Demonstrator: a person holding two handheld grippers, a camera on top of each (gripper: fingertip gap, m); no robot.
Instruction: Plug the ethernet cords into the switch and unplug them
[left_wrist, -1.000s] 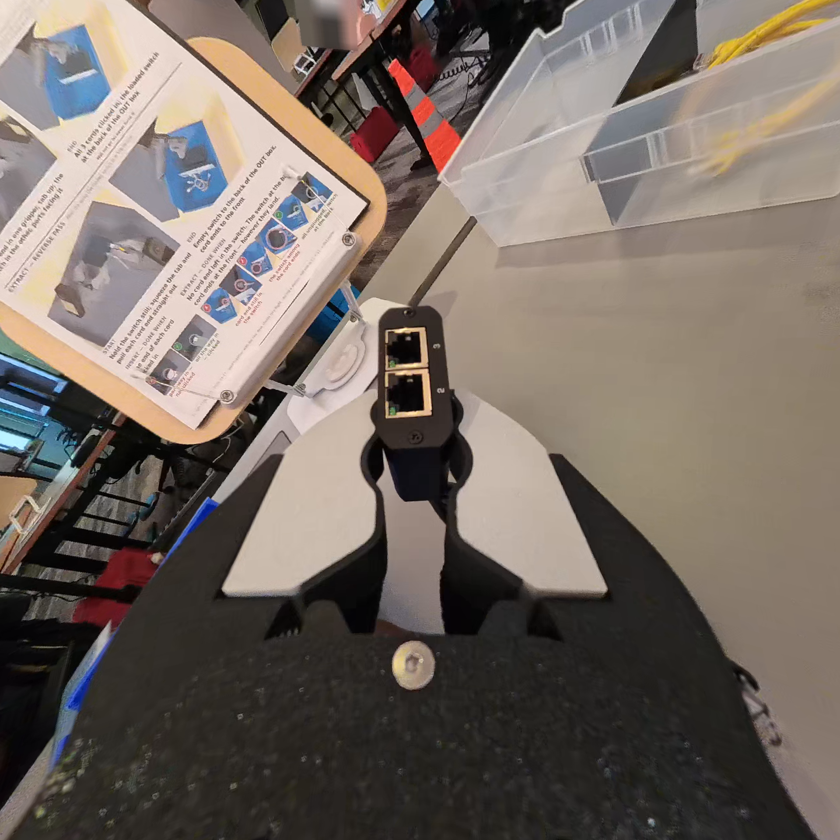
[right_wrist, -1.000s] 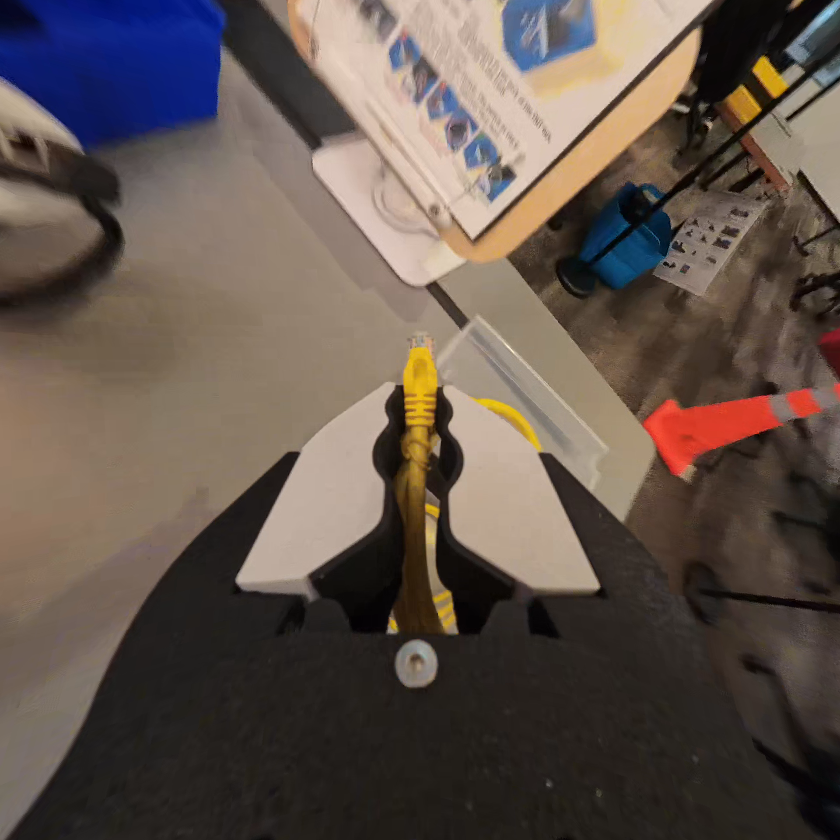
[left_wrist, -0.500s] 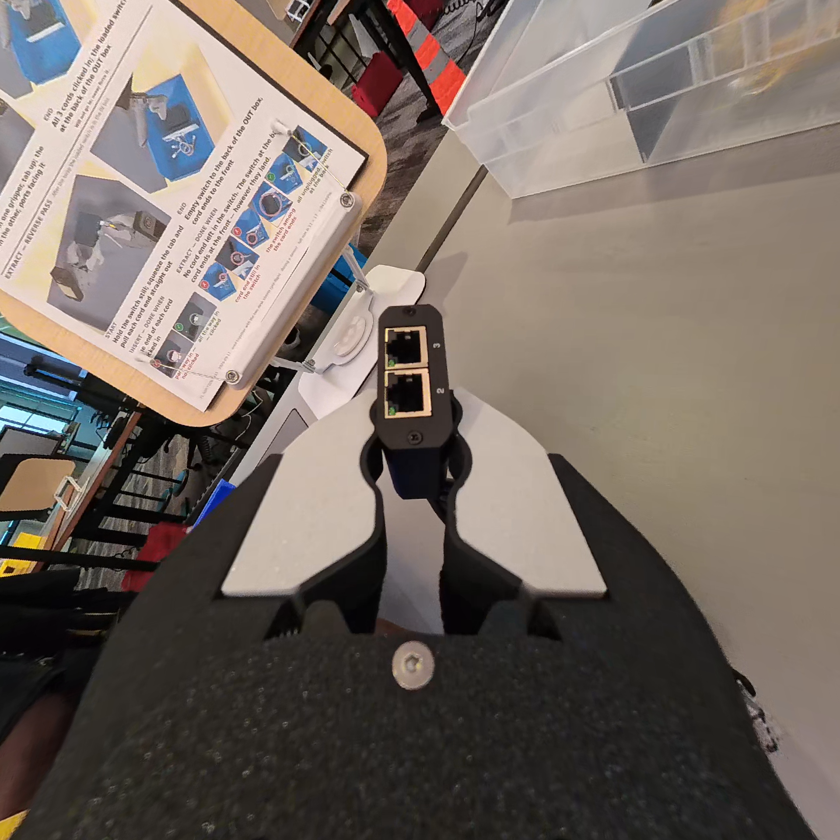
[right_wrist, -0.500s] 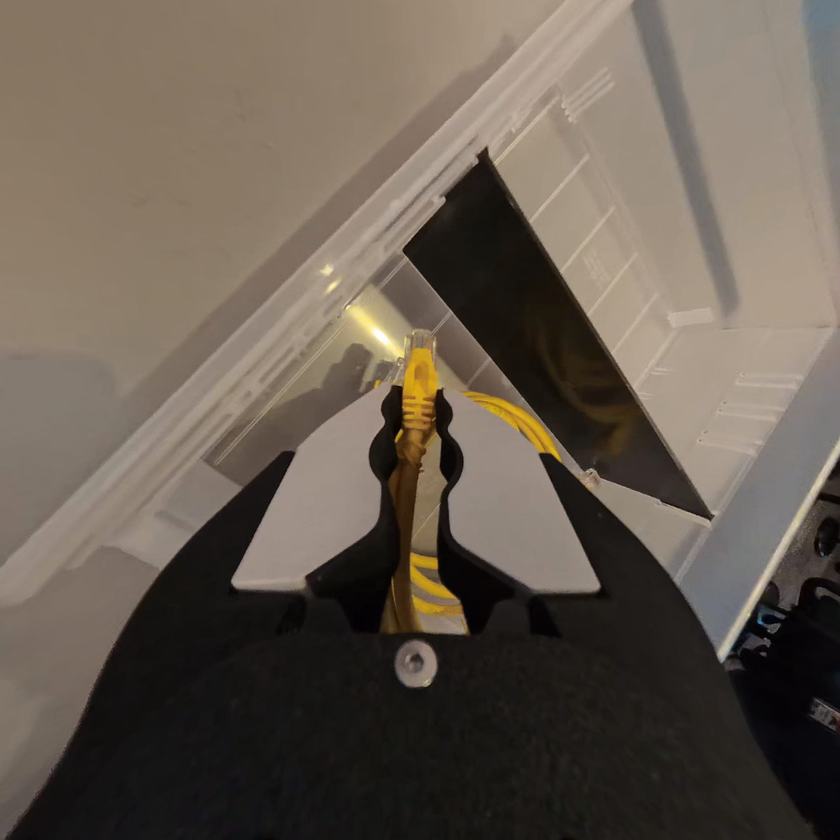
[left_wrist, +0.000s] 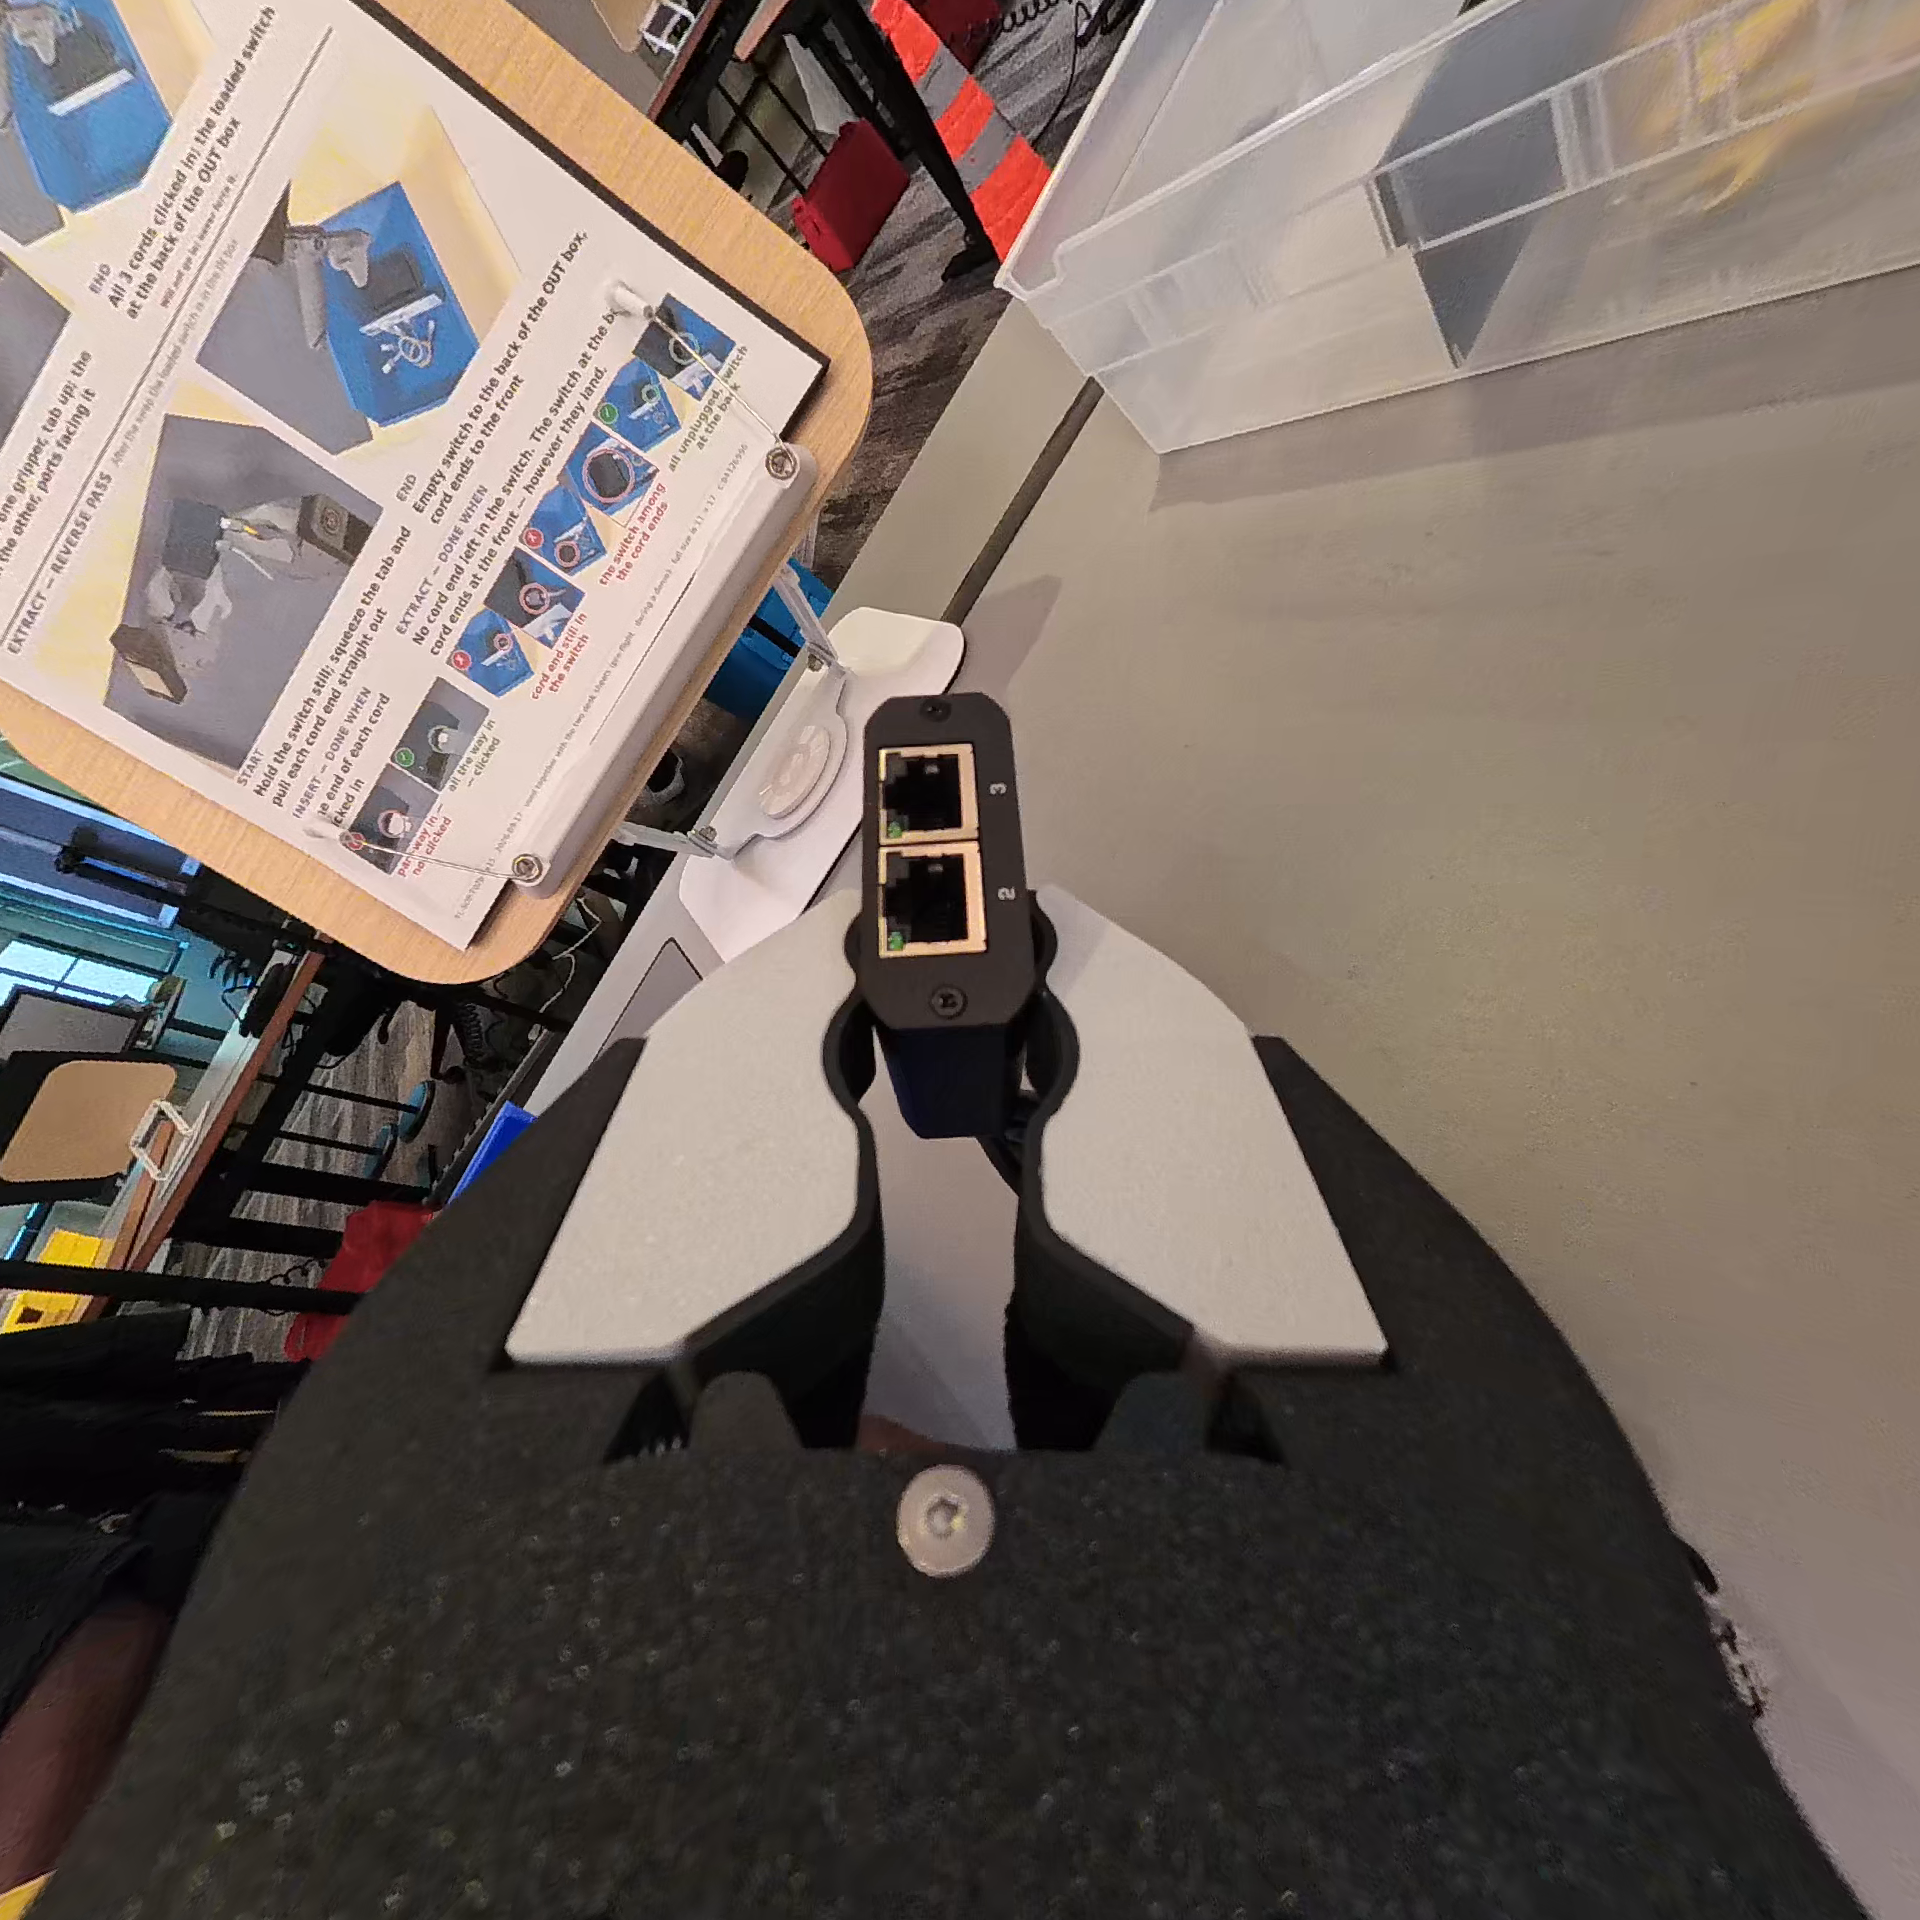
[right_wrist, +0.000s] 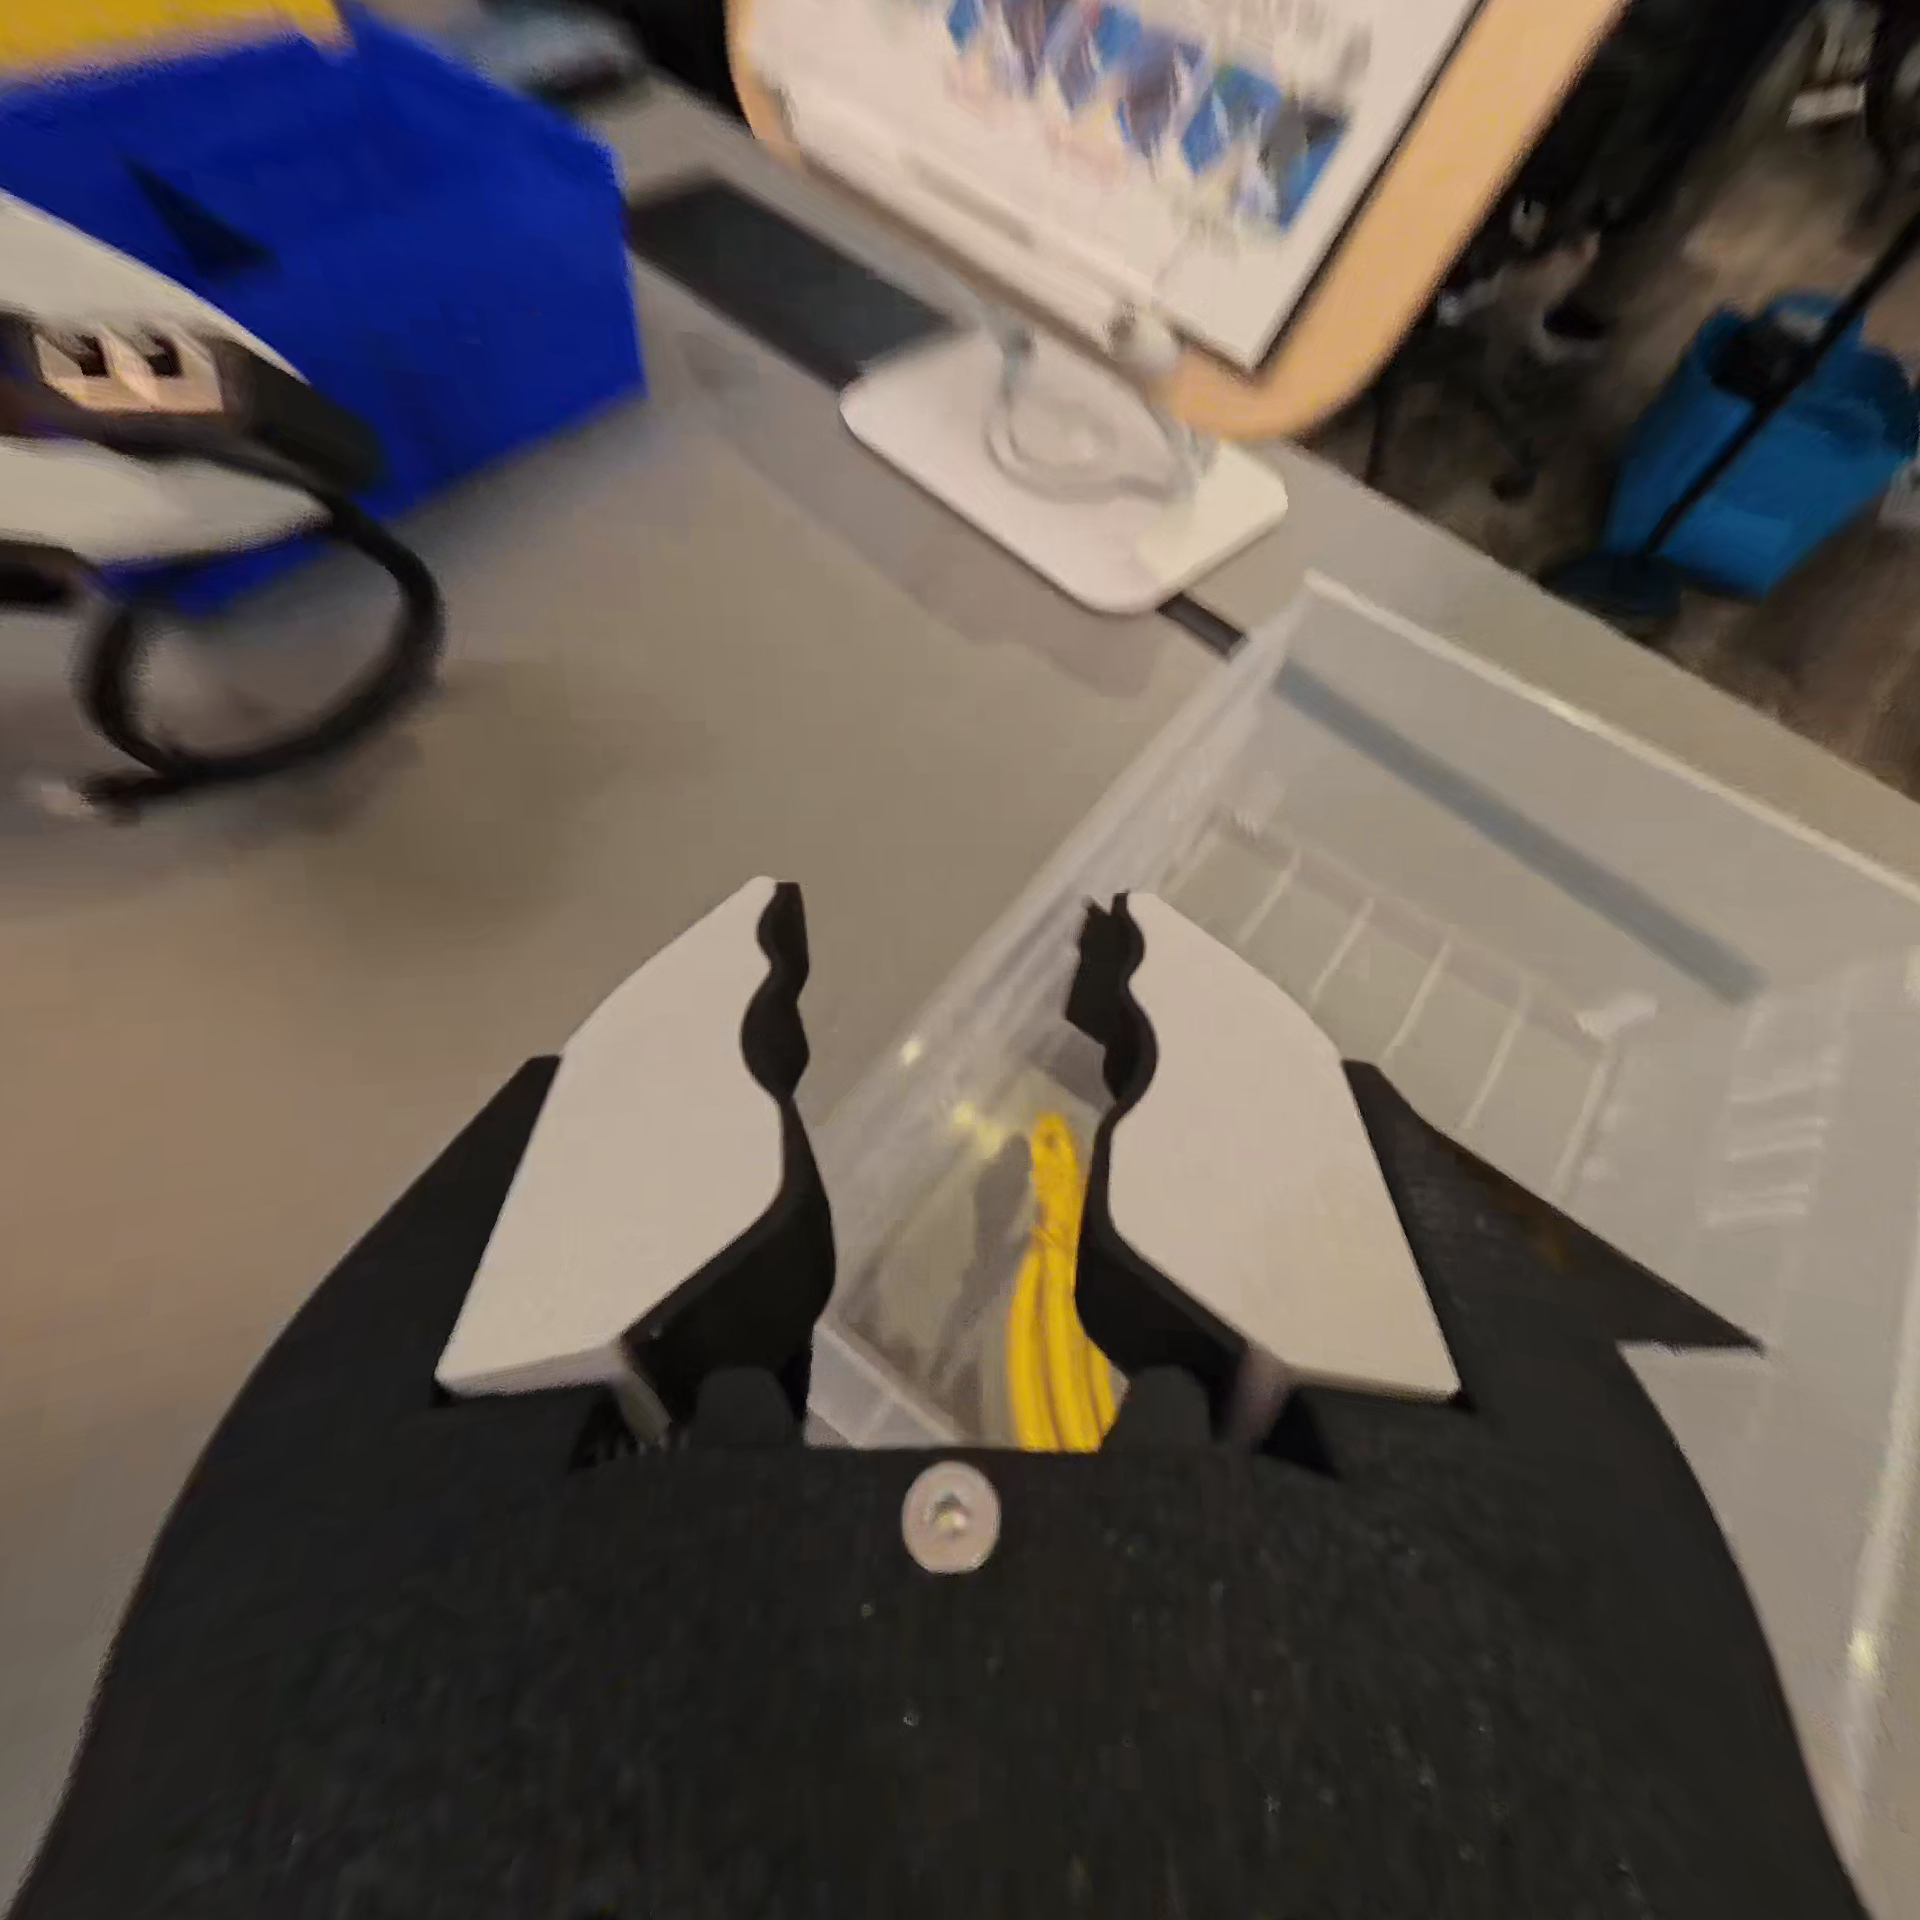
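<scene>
My left gripper (left_wrist: 945, 997) is shut on the black switch (left_wrist: 940, 862) and holds it above the grey table with two bare ports facing me. In the right wrist view the switch (right_wrist: 135, 364) shows blurred at the far left with its black cable (right_wrist: 343, 665) looping down. My right gripper (right_wrist: 940, 904) is open with nothing between its pads, over the near corner of the clear plastic bin (right_wrist: 1455, 935). The yellow ethernet cord (right_wrist: 1055, 1299) lies below in the bin, seen between the finger bases.
A blue box (right_wrist: 416, 249) stands at the back left. An instruction sheet on a wooden board (left_wrist: 416, 468) sits on a white stand (right_wrist: 1060, 499). The clear bin (left_wrist: 1455, 208) is at the table's far right. An orange cone (left_wrist: 966, 114) is on the floor. Tip to tip, the grippers are about 25 cm apart.
My right gripper opened and let go of the yellow cord, which dropped into the clear bin; the gripper then swung back toward the table. My left gripper kept the switch.
</scene>
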